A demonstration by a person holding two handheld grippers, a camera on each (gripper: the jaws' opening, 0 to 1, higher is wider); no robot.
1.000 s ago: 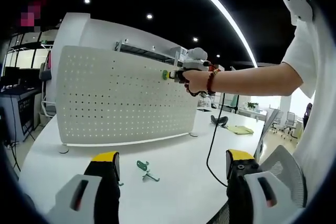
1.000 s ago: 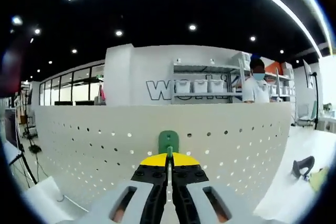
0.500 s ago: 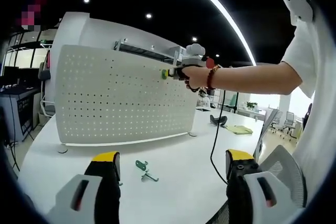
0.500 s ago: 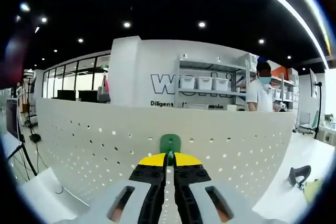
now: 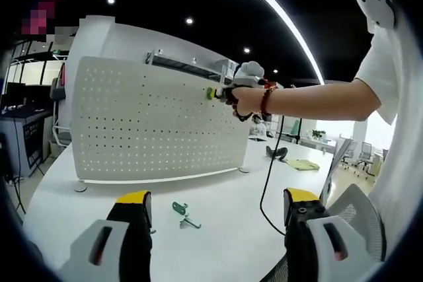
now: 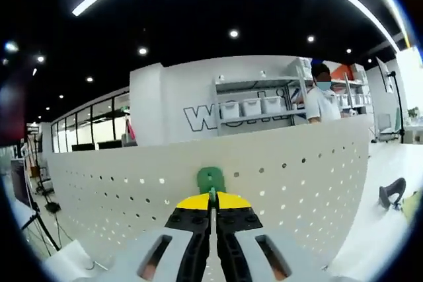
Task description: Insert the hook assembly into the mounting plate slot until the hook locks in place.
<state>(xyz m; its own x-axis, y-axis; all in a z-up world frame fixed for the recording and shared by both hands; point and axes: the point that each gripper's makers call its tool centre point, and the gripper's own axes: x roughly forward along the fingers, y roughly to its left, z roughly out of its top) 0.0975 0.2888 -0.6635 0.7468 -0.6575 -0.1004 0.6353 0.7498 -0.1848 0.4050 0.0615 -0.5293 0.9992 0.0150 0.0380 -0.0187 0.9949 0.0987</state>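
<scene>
Your right claw (image 6: 211,197) is closed on the green hook (image 6: 211,179), jaws pinched together with only its flat plate showing above the yellow tips; in the left gripper view the same claw (image 5: 221,94) holds the hook (image 5: 209,94) up at the top rows of the white pegboard (image 5: 152,123), touching or just off the face, can't tell which. Left claw (image 5: 215,212) is wide open and holding nothing, parked low over the desk (image 5: 218,242). Main risk, as I read it: the grip is on a thin edge, so if you push with the pegs off the holes the hook will twist in the jaws or pop out. Second risk: the pegboard stands on small feet and is unbraced, so a hard shove near its top edge could tip or slide it. Third: a spare green hook (image 5: 183,214) lies on the desk in front of the board, so keep the left claw off it. Orientation: the held hook's plate stands upright, long axis roughly vertical along the board face, flat side facing the board; its prong is hidden behind the jaws, so I can't tell which way that points.
</scene>
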